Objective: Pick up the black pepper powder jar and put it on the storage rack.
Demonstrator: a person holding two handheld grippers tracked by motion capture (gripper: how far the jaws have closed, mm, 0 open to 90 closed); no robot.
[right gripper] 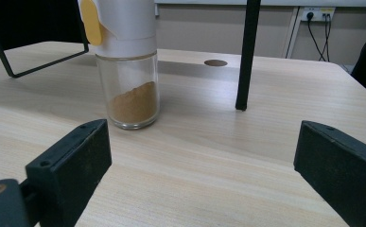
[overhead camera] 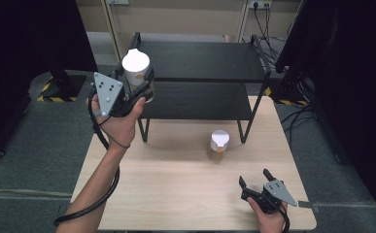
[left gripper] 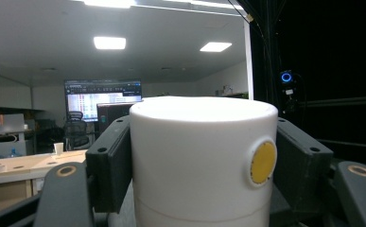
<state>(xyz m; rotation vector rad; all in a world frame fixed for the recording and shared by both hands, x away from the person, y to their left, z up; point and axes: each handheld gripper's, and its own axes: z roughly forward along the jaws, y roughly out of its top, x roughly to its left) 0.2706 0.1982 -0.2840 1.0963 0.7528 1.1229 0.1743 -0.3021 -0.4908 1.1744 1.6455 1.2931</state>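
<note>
My left gripper (overhead camera: 138, 83) is raised beside the left end of the black shelf (overhead camera: 200, 60), shut on a white-capped jar (overhead camera: 136, 67). In the left gripper view the jar's white cap (left gripper: 203, 161) with a yellow round spot sits tight between both black pads. A second jar (overhead camera: 218, 145), glass with brown powder and a white cap, stands on the wooden table (overhead camera: 176, 184) below the shelf's front edge. In the right gripper view this jar (right gripper: 126, 66) is ahead and to the left. My right gripper (overhead camera: 255, 178) rests low at the table's front right, open, nothing between its jaws.
The two-tier black shelf stands on the far half of the table; one thin leg (right gripper: 246, 54) drops to the tabletop to the right of the powder jar. Dark curtains flank both sides, and cables lie on the floor at the far right.
</note>
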